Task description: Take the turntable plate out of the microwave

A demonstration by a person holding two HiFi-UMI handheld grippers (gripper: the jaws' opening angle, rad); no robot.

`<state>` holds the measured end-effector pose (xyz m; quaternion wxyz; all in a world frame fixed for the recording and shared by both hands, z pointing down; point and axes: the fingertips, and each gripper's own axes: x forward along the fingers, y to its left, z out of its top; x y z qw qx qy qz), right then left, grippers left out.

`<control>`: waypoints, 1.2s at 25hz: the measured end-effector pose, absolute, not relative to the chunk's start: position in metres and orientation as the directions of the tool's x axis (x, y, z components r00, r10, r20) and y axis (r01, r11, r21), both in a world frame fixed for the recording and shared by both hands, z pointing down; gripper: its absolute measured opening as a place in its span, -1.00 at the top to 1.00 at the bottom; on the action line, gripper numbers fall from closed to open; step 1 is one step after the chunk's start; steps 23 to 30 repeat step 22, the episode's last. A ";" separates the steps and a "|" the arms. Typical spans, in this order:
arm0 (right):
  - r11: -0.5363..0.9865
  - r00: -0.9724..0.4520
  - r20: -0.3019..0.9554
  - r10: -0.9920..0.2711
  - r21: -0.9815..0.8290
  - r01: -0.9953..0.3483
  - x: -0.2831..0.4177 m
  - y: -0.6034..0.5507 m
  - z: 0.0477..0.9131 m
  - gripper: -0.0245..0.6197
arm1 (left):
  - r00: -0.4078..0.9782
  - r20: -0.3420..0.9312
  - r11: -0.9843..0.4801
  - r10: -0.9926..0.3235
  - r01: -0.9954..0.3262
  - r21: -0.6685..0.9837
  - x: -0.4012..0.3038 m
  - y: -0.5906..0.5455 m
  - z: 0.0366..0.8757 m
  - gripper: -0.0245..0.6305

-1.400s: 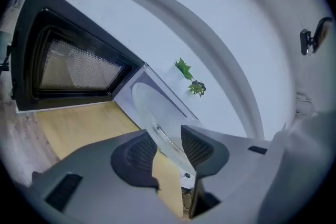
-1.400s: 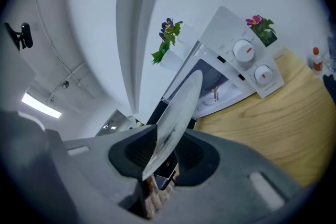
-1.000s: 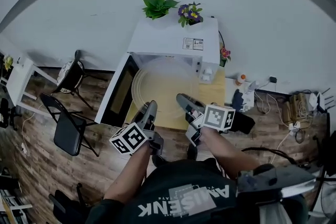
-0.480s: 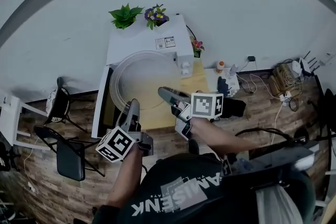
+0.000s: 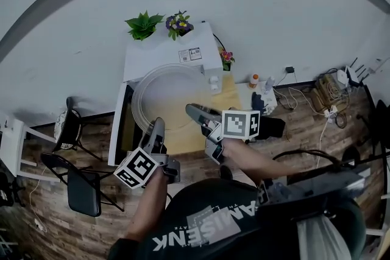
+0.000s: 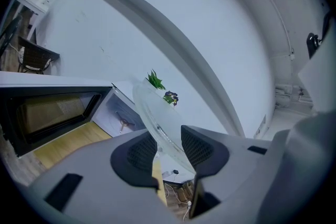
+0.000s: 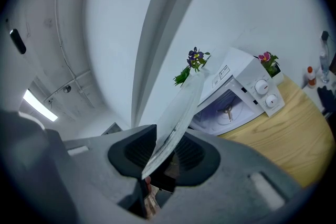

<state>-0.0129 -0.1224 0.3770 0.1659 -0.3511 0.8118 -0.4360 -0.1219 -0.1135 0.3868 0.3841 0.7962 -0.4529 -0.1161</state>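
Microwave (image 5: 163, 53) sat on wood table (image 5: 234, 100) w/ door (image 5: 120, 128) swung open. Cavity showed only the drive hub (image 7: 228, 110), so the plate was already out. Glass plate (image 5: 167, 94) was up in the air just in front of the opening, over the table. Left gripper (image 5: 156, 128) & right gripper (image 5: 192, 111) each clamped the near rim, one per side, prob. to share weight and stop it tipping.
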 end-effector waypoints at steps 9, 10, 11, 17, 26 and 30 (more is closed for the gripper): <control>0.381 -0.699 0.032 -0.714 -0.820 -0.426 -0.012 -0.129 0.374 0.59 | 0.545 0.155 -0.306 -0.824 -0.658 0.688 -0.127 -0.123 0.383 0.48; 0.384 -0.700 0.032 -0.713 -0.818 -0.428 -0.012 -0.130 0.374 0.59 | 0.540 0.158 -0.304 -0.826 -0.665 0.683 -0.128 -0.125 0.385 0.48; 0.386 -0.701 0.033 -0.712 -0.816 -0.430 -0.012 -0.131 0.375 0.59 | 0.538 0.162 -0.300 -0.828 -0.667 0.682 -0.129 -0.126 0.387 0.48; 0.384 -0.706 0.041 -0.707 -0.816 -0.432 -0.012 -0.132 0.378 0.58 | 0.547 0.160 -0.294 -0.822 -0.648 0.703 -0.126 -0.124 0.389 0.48; 0.384 -0.710 0.046 -0.703 -0.815 -0.433 -0.010 -0.131 0.378 0.58 | 0.532 0.155 -0.294 -0.832 -0.662 0.689 -0.126 -0.125 0.388 0.48; 0.384 -0.710 0.046 -0.703 -0.815 -0.433 -0.010 -0.131 0.378 0.58 | 0.532 0.155 -0.294 -0.832 -0.662 0.689 -0.126 -0.125 0.388 0.48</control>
